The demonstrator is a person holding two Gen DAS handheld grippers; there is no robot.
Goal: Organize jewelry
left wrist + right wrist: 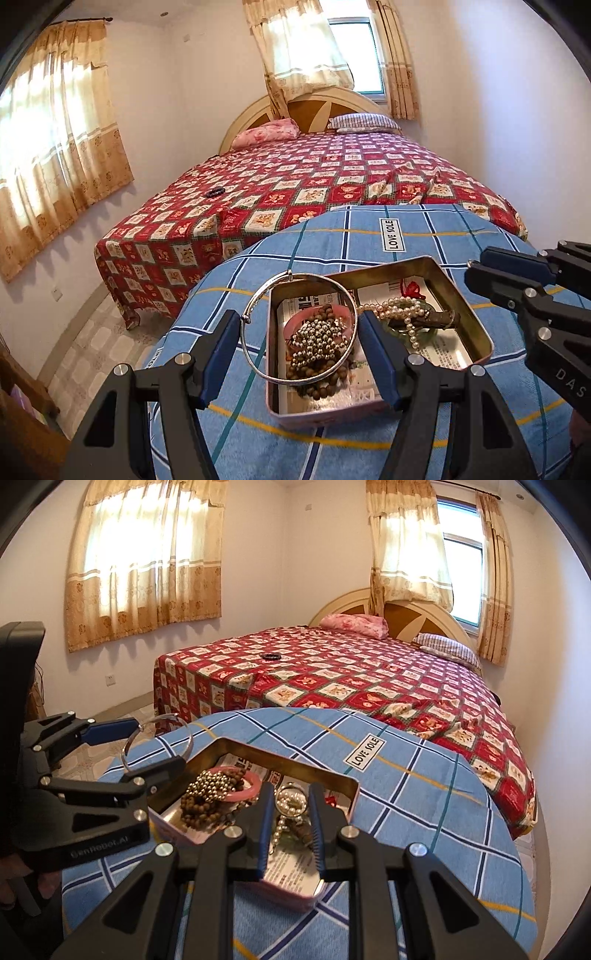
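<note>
**Bangle held over tin, contents partly masked**

Left tongs (301, 345) pinch a silver bangle (295, 328) above the open tin (469, 354) on the blue-checked tabletop (369, 236). Right tongs (290, 825) spread, empty, over pearls (291, 805). Brown beads (317, 384) partly covered by metal beads (321, 341); tin's liner print illegible.

The open rectangular metal tin (476, 334) sits on the blue checked cloth-covered table (424, 236), toward its near edge. In the tin lie the brown wooden bead strand (321, 384), the silver ball-bead chain (319, 341) on it, and the white pearl necklace (400, 308) to their right. Behind the table's far edge stands the red patchwork-covered bed (295, 177).
</note>
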